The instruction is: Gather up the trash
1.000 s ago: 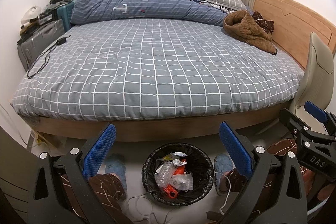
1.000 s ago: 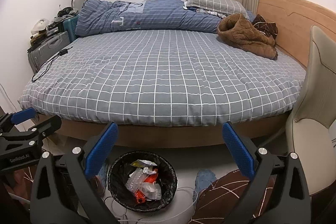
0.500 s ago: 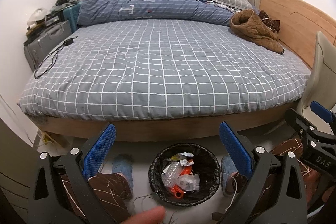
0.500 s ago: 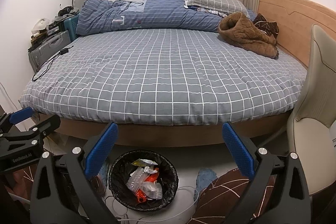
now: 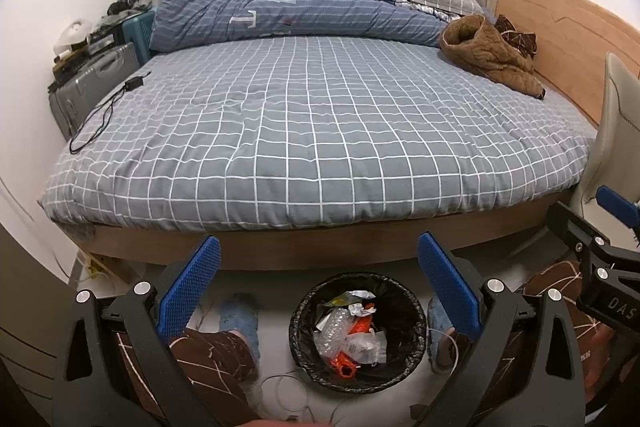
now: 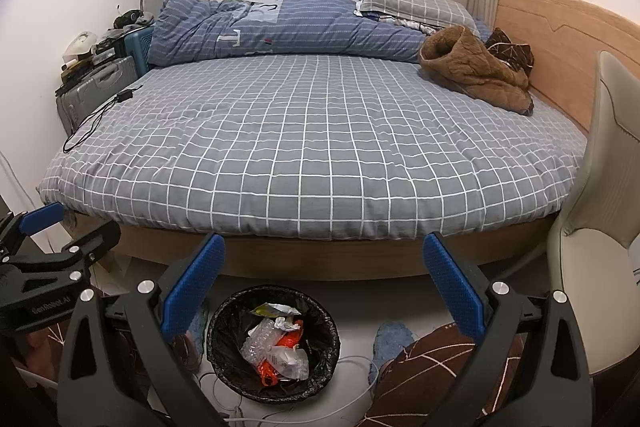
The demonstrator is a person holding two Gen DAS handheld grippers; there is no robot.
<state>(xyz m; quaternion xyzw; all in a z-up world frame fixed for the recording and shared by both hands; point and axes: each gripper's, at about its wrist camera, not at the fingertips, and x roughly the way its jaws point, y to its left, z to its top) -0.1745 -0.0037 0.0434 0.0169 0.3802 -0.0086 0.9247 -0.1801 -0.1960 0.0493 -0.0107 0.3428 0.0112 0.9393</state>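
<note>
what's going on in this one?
A person holds two handheld grippers over a black-lined trash bin on the floor at the foot of a bed. Left gripper and right gripper are both open and hold nothing. The bin already holds wrappers, crumpled plastic and something orange. The grey checked bedcover looks free of trash; on it lie a brown jacket, a charger cable and a rolled duvet.

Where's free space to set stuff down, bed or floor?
Bed: wide bare middle between cable, duvet and jacket. Floor is crowded: bin, slippers and wires.
</note>
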